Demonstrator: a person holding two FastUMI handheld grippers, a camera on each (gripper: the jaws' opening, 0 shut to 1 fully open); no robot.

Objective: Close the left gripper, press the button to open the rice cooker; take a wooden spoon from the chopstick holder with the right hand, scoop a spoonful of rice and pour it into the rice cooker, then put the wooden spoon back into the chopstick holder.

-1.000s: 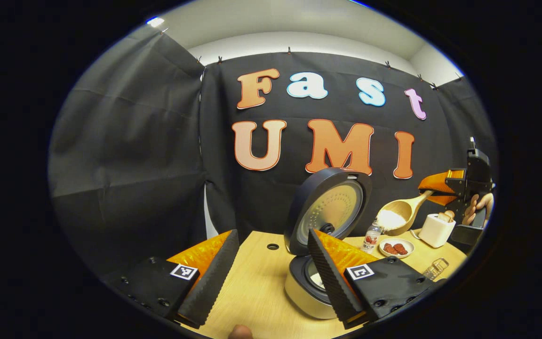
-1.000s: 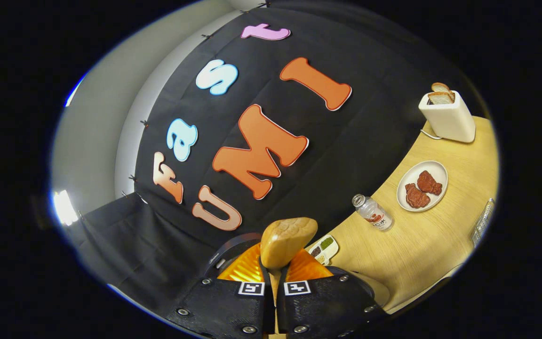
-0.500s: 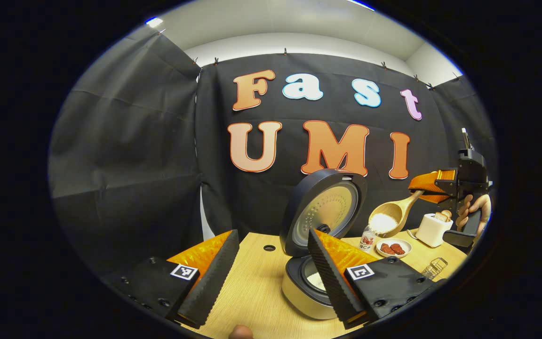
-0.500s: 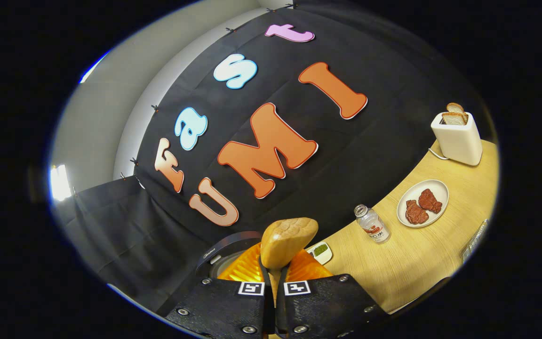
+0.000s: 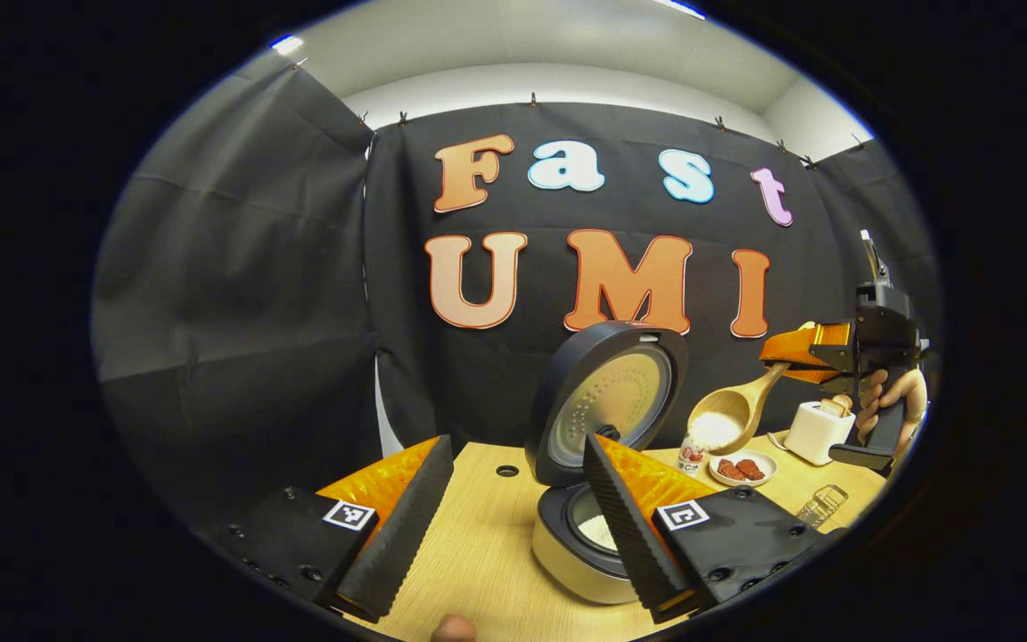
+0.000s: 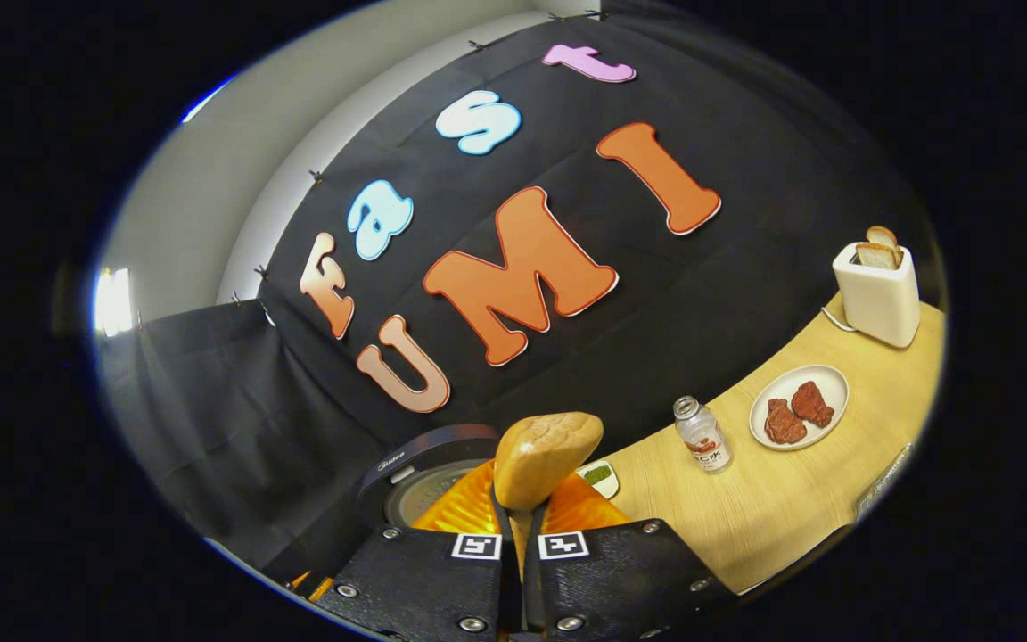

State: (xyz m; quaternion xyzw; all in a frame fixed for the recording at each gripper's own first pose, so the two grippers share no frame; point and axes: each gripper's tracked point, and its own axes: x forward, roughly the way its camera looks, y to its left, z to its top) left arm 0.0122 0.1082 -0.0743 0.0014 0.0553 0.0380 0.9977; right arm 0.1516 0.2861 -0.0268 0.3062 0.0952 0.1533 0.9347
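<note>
Spoonful of rice held up beside the open rice cooker.

The right gripper, its 2 fingers clamped on the handle, holds the wooden spoon in the air with white rice in its bowl, just right of the raised lid. The rice cooker stands open near the table's front edge, some rice in its pot. The left gripper hovers in front of it, fingers apart and empty. A bottle, plate and toaster line the table's back edge.
</note>
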